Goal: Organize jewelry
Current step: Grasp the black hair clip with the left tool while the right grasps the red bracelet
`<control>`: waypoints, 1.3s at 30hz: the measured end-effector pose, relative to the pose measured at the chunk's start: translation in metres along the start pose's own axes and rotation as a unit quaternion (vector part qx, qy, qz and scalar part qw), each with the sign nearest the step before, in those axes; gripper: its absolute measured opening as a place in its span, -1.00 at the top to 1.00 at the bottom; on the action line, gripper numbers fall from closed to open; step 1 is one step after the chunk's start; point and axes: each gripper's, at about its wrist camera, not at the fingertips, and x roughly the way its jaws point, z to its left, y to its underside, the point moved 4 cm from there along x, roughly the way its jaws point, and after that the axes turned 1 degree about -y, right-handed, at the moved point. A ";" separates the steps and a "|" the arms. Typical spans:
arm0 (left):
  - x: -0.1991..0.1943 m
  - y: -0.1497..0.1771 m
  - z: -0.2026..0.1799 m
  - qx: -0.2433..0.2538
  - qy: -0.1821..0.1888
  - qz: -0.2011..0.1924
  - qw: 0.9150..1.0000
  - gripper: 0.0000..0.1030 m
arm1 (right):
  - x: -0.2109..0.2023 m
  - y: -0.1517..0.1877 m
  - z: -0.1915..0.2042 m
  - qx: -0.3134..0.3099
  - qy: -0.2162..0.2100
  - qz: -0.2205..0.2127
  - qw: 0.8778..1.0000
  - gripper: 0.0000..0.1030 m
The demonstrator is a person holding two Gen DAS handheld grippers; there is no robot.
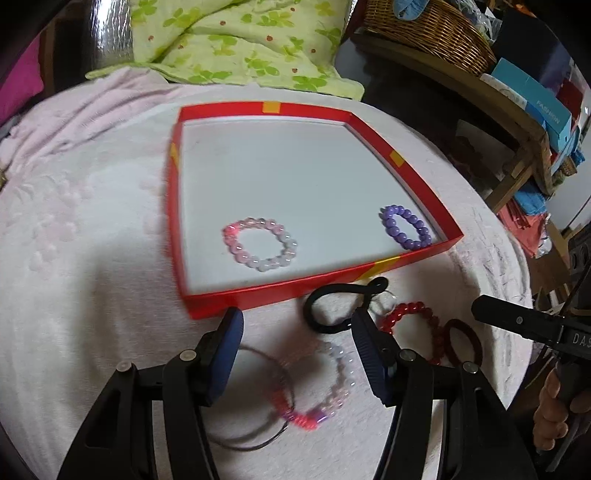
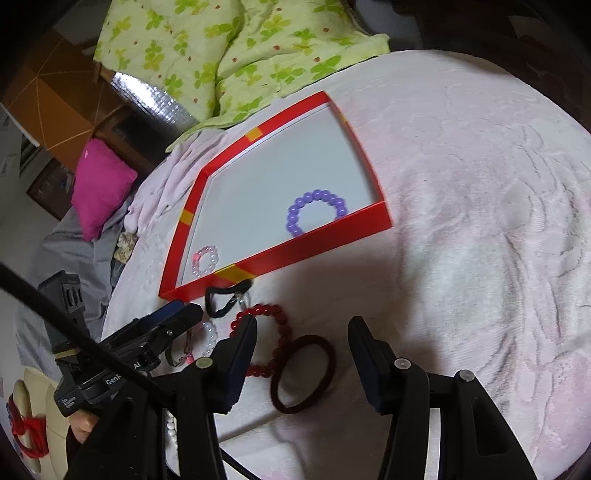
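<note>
A shallow red box lies on the pale pink blanket. Inside it are a pink bead bracelet and a purple bead bracelet. In front of the box lie a black hair tie, a red bead bracelet, a dark maroon hair tie and a pale pink-and-red bead bracelet. My left gripper is open above the pale bracelet. My right gripper is open over the maroon hair tie.
A green floral quilt lies behind the box. A wicker basket and boxes stand on a wooden shelf at the far right. A magenta pillow lies left. A thin dark cord lies near the pale bracelet.
</note>
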 end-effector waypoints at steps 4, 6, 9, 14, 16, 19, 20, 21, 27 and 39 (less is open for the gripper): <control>0.010 -0.002 -0.002 -0.003 0.010 0.006 1.000 -0.05 | -0.002 -0.001 -0.004 0.005 0.002 -0.002 1.000 -0.07; 0.012 -0.002 -0.006 0.001 0.009 0.005 1.000 -0.02 | -0.002 0.000 -0.004 0.007 0.001 -0.003 1.000 -0.07; 0.013 -0.003 -0.012 0.013 0.016 0.000 1.000 0.31 | -0.001 0.000 -0.003 0.007 0.002 -0.002 1.000 -0.07; 0.016 -0.002 -0.016 0.022 0.017 -0.001 1.000 0.82 | 0.006 0.002 0.003 0.003 0.002 0.004 1.000 -0.07; 0.015 -0.001 -0.017 0.022 0.026 -0.001 0.999 0.85 | 0.009 0.002 0.007 -0.003 0.003 0.007 1.000 -0.07; 0.009 0.000 -0.018 0.024 0.028 -0.009 0.999 0.87 | 0.016 0.004 0.012 -0.013 0.011 0.014 1.000 -0.07; 0.007 0.000 -0.019 0.025 0.031 -0.011 0.999 0.87 | 0.019 0.004 0.013 -0.016 0.015 0.015 1.000 -0.07; 0.005 0.000 -0.020 0.025 0.033 -0.013 0.999 0.87 | 0.021 0.004 0.014 -0.021 0.018 0.016 0.999 -0.07; -0.019 0.001 -0.021 0.034 0.047 -0.036 0.998 0.88 | 0.032 0.005 0.026 -0.062 0.038 0.024 0.997 -0.07; -0.047 -0.002 -0.009 0.020 0.048 -0.059 0.997 0.88 | 0.047 0.024 0.057 -0.221 0.132 0.013 0.966 0.74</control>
